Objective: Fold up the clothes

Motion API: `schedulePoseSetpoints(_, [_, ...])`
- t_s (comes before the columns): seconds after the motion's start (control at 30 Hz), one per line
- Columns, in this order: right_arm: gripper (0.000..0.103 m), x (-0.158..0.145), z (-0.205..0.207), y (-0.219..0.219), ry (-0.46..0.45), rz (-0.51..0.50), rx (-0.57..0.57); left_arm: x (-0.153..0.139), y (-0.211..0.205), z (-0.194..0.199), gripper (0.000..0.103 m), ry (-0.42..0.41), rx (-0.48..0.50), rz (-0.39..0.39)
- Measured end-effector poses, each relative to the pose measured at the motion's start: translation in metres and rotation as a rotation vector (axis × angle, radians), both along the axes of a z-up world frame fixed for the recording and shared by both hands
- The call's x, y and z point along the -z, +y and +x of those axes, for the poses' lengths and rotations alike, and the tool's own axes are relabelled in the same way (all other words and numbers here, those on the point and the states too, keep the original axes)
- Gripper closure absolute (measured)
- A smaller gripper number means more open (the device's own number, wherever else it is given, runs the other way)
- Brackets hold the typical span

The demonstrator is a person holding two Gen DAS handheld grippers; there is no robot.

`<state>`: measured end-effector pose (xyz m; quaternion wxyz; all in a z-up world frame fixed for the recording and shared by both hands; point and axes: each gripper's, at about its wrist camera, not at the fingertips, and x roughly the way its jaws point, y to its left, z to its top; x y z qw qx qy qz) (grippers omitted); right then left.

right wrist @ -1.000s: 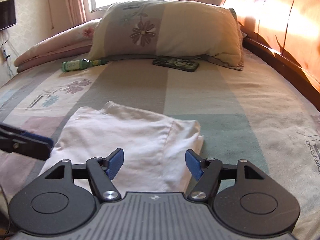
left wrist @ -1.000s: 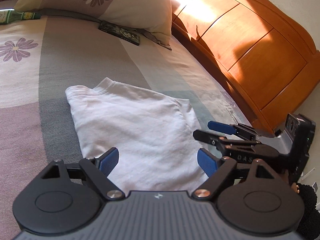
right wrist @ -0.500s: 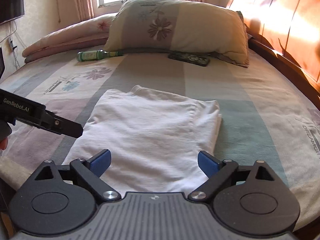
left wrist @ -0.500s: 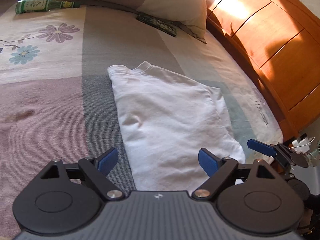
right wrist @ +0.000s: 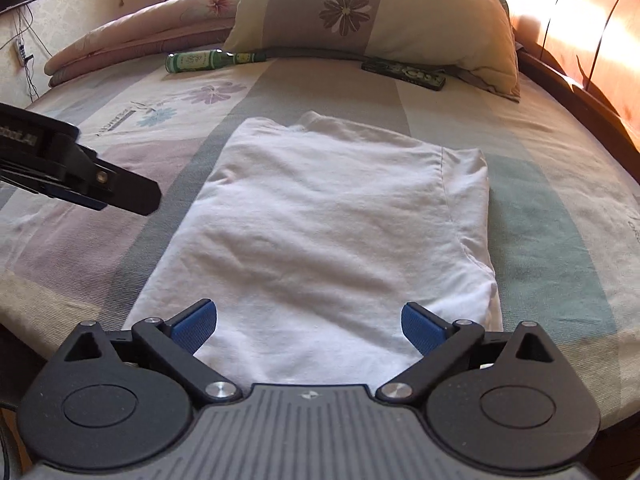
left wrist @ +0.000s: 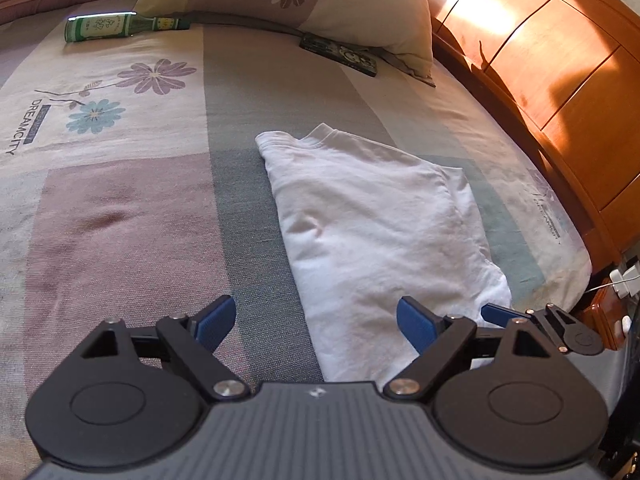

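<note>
White shirt (right wrist: 320, 232) lies half-folded near the bed's (left wrist: 132, 216) front edge. Left gripper (left wrist: 316, 322) is released and empty; right gripper (right wrist: 308, 322) is opening, also empty. I'd pinch both near hem corners evenly, then fold toward the collar.

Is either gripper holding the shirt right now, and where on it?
Neither. The left gripper is open; the right gripper is opening; the folded white T-shirt lies free on the bed.

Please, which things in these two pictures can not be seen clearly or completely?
- White folded shirt: near edge hidden by the right gripper body, right wrist view.
- Green bottle: label too small to read, left wrist view.
- Left gripper: cut off by the picture's left edge, right wrist view.
</note>
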<state>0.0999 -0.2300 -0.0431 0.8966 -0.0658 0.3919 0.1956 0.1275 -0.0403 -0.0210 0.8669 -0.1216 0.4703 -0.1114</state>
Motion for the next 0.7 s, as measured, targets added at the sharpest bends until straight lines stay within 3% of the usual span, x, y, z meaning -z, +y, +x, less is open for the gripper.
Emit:
schedulePoseSetpoints(0.23, [0.0, 0.007, -0.004, 0.036, -0.002, -0.073, -0.078, -0.001, 0.005, -0.01, 0.015, -0.006, 0.0, 0.002])
schedulePoseSetpoints(0.4, [0.0, 0.011, -0.013, 0.031, 0.037, -0.084, -0.09, 0.0, 0.014, -0.011, 0.015, -0.007, -0.015, -0.001])
schedulePoseSetpoints(0.53, [0.0, -0.008, -0.003, 0.017, -0.042, -0.061, -0.067, 0.005, 0.015, -0.009, 0.015, 0.001, -0.014, -0.009])
schedulePoseSetpoints(0.63, [0.0, -0.006, 0.019, 0.004, -0.043, -0.047, -0.018, 0.007, 0.016, -0.01, 0.015, 0.007, -0.015, -0.008])
schedulePoseSetpoints(0.7, [0.0, 0.005, 0.032, -0.007, 0.003, -0.044, 0.034, 0.007, 0.017, -0.011, 0.015, 0.008, -0.017, -0.007])
